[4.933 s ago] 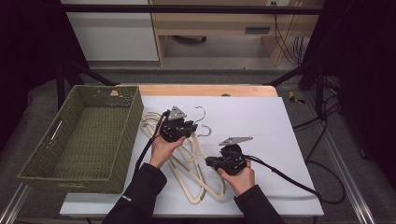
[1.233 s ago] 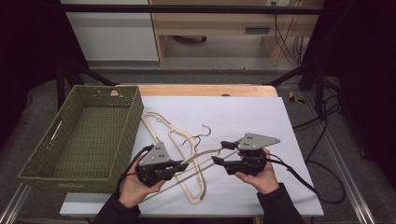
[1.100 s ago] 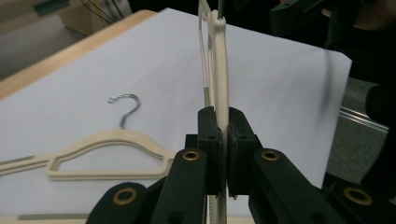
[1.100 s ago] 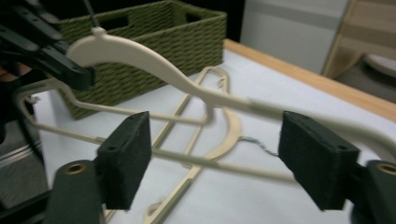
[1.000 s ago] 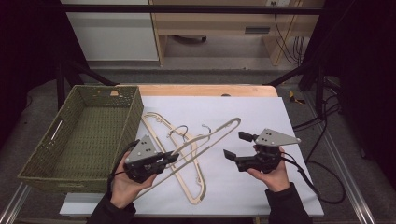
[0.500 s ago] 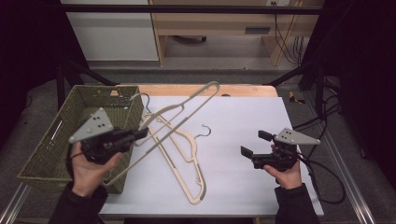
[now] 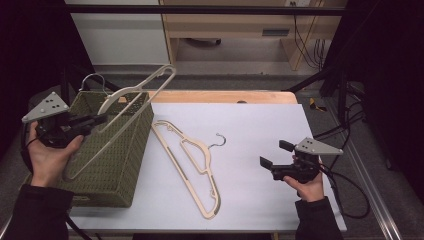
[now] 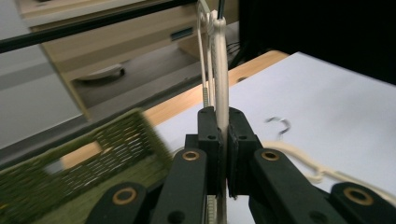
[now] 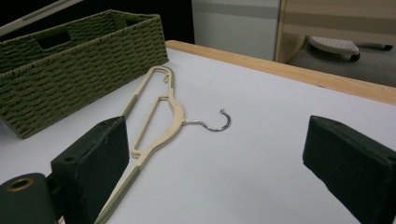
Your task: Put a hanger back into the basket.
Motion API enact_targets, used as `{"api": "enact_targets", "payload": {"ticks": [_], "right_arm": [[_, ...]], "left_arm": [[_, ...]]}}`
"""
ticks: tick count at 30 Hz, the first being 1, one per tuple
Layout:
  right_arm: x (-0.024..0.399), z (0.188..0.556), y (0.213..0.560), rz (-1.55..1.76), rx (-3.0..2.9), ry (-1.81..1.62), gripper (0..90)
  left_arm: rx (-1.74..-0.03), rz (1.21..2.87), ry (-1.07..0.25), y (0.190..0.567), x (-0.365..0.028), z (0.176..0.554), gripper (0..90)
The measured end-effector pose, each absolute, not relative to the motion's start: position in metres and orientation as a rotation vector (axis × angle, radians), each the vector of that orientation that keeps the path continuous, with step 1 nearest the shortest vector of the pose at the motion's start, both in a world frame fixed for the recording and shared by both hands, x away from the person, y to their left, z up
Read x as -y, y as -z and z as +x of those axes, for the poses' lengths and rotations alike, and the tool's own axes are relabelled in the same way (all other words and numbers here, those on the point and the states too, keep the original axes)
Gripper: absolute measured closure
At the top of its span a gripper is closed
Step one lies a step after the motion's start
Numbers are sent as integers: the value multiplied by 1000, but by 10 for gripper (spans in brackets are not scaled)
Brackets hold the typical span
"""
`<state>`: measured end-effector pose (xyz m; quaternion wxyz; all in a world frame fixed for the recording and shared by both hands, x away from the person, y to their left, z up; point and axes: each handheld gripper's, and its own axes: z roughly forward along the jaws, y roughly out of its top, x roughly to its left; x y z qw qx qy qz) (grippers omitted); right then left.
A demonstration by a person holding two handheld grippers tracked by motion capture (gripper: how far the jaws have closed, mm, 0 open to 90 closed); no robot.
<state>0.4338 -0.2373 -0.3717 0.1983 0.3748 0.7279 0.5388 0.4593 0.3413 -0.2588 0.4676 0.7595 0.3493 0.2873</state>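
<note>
My left gripper (image 7: 97, 120) is shut on a beige plastic hanger (image 7: 131, 93), which hangs tilted in the air above the green wicker basket (image 7: 115, 165). In the left gripper view the jaws pinch the hanger's bar (image 8: 220, 60) edge-on. A second beige hanger (image 7: 192, 160) with a metal hook lies flat on the white table, to the right of the basket. My right gripper (image 7: 275, 154) hovers low over the table at the right and points toward that hanger (image 9: 159, 116). Its jaws have just been opening and stand open (image 9: 219, 163) with nothing between them.
The basket (image 9: 79, 60) takes up the table's left side. A wooden strip (image 7: 225, 96) runs along the table's far edge. Cables (image 7: 350, 195) trail off the right edge. Dark frame posts stand at both back corners, with a pale cabinet beyond.
My left gripper has carried one hanger from the table's middle up and to the left, over the basket. My right gripper let go of it, opened and drew back to the right.
</note>
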Motion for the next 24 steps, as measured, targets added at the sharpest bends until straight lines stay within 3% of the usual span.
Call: {"api": "enact_targets", "payload": {"ticks": [9,16,24], "right_arm": [[236,434,372,1056,-2044,-1507,77],[236,435,373,1052,-2056,-1505,75],[236,435,373,1045,-2056,-1504,75]], "left_arm": [[-951,1914,-748,289,-385,476,860],[-944,2008,-808,307,-402,478,860],[-937,2014,-779,321,-415,474,861]]}}
